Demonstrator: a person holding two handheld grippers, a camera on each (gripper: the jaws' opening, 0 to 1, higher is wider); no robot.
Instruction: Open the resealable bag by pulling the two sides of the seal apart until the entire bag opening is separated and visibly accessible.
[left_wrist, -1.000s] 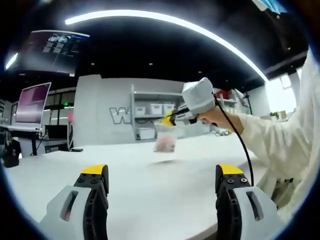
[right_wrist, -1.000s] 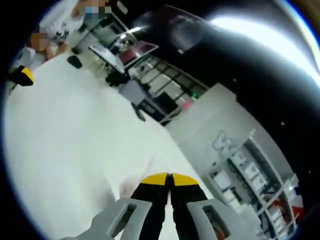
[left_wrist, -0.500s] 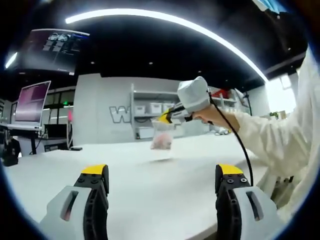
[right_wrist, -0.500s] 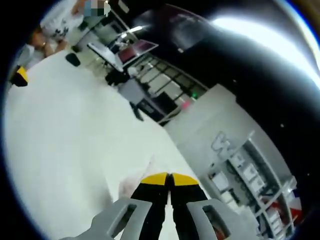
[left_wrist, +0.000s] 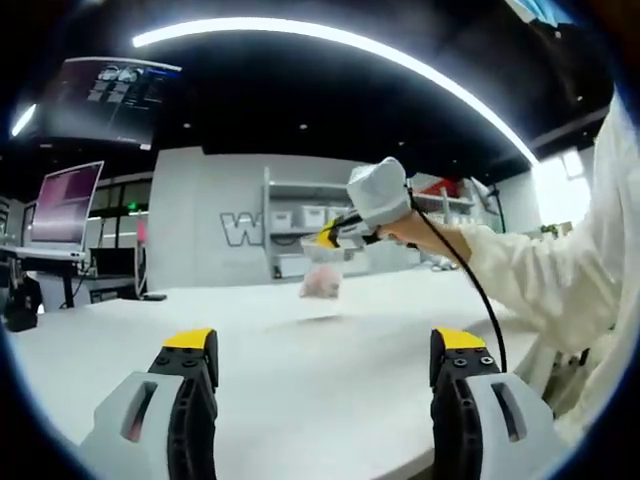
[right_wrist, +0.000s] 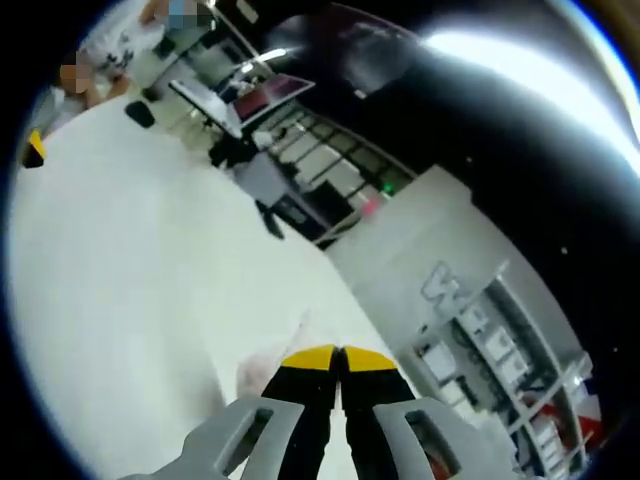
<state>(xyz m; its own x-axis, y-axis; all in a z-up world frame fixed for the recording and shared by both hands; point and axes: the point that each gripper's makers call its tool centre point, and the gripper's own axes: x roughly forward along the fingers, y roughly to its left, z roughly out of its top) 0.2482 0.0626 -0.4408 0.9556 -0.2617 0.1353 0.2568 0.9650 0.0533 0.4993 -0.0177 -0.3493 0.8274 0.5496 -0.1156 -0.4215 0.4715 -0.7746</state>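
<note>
Presently the small clear resealable plastic bag (left_wrist: 325, 276) hangs in the air above the white tabletop (left_wrist: 300, 370), toward its far edge, gripped at its top rim by the right gripper (left_wrist: 327, 240), whose yellow-tipped jaws are closed together on the film. In the right gripper view the same bag (right_wrist: 268, 362) shows as pale, soft film just beyond the closed tips of that gripper (right_wrist: 338, 355). Something pinkish sits in the lower part of the bag; what it is cannot be made out.

Judged from its drape, the bag is light, thin and limp, and likely slippery; it will swing and fold rather than resist. A second hold ought to go on the opposite lip of the seal, close beside the present grip, since the film below offers no purchase.

The left gripper (left_wrist: 325, 370) is held low over the near edge of the tabletop, well apart from the bag, jaws wide apart with nothing between them. The seal appears not yet separated.
</note>
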